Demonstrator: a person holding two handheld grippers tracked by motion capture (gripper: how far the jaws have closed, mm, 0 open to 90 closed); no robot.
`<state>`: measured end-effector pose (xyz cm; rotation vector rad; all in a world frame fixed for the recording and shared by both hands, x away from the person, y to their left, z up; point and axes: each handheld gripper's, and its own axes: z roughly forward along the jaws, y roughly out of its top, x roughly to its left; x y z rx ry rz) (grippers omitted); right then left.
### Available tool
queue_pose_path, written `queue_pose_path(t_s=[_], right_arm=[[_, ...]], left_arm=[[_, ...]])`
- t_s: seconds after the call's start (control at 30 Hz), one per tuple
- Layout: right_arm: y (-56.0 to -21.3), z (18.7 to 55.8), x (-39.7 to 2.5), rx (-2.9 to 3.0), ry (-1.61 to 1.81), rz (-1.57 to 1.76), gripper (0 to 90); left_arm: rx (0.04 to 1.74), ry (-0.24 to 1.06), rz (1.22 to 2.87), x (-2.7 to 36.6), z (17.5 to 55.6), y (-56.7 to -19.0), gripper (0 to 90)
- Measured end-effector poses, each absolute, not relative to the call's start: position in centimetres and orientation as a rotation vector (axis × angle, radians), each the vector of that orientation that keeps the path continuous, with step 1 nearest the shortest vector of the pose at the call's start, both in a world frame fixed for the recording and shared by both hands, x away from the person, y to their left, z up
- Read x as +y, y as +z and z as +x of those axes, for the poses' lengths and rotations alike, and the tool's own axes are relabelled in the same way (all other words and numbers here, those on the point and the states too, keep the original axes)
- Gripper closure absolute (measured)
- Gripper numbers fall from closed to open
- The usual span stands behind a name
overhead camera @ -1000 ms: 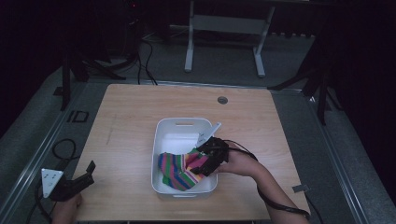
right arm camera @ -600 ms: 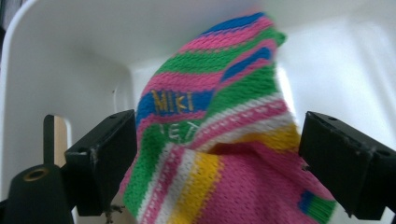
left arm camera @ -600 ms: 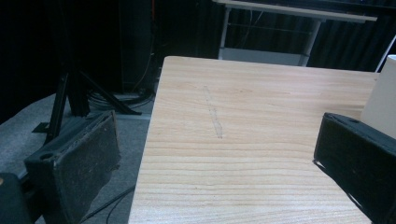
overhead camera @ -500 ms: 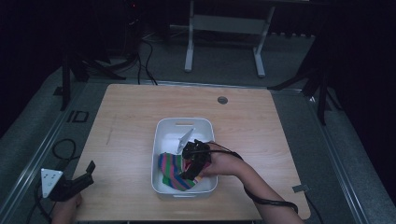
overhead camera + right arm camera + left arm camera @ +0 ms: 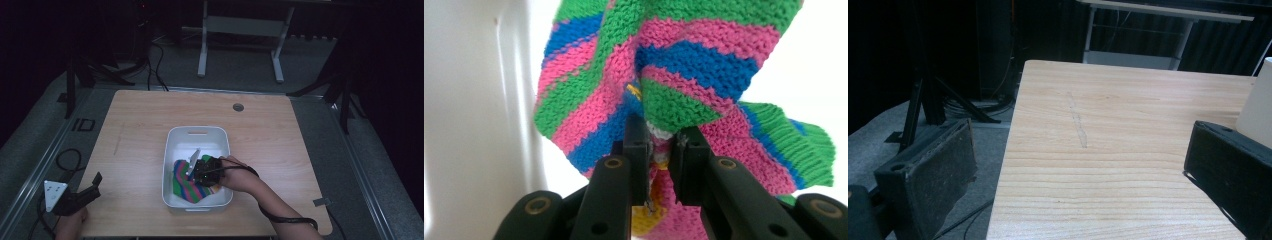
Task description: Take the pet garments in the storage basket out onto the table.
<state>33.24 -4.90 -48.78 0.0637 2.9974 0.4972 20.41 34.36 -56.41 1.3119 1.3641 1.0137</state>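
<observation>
A knitted cloth (image 5: 192,186) striped green, pink and blue lies in the near half of a white bin (image 5: 197,134) at the table's middle. My right gripper (image 5: 200,170) is down inside the bin over the cloth. In the right gripper view its jaws are pinched on a fold of the striped cloth (image 5: 684,65), which bunches up in front of my right gripper (image 5: 660,131), with the bin's white wall (image 5: 469,100) to the left. My left gripper (image 5: 90,186) hangs off the table's near left corner, open; in the left gripper view my left gripper (image 5: 1083,165) holds nothing.
The wooden table (image 5: 140,125) has a small round grommet (image 5: 238,107) near its far edge. A metal stand (image 5: 240,30) and cables lie on the floor beyond. The bin's white corner (image 5: 1255,115) shows at the right of the left gripper view.
My right gripper has moved left and toward the near side inside the bin, down onto the cloth. The left gripper has stayed where it was.
</observation>
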Motion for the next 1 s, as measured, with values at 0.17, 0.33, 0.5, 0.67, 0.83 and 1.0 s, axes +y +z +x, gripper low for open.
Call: queue_pose_path(t_s=[0.17, 0.33, 0.5, 0.67, 0.83, 1.0], right_arm=[[-46.6, 33.4, -6.1, 2.954, 0.642, 0.113, 80.3], [-44.1, 33.2, -6.9, 2.898, 0.748, 0.141, 80.4], [-42.0, 33.1, -7.5, 2.847, 0.827, 0.185, 80.4], [-39.4, 33.0, -8.2, 2.787, 0.938, 0.201, 80.4], [-36.8, 32.9, -9.0, 2.727, 1.033, 0.225, 80.4], [-34.4, 33.1, -10.5, 2.659, 1.110, 0.257, 80.3]], left_arm=[[1.364, 1.014, 1.312, 34.4, 20.4, -56.4, 0.9], [1.364, 1.015, 1.315, 34.3, 20.4, -56.4, 0.9], [1.364, 1.014, 1.313, 34.3, 20.4, -56.4, 0.9], [1.362, 1.017, 1.315, 34.3, 20.4, -56.4, 0.9], [1.361, 1.019, 1.316, 34.3, 20.4, -56.4, 0.9], [1.362, 1.019, 1.313, 34.4, 20.4, -56.4, 0.9]])
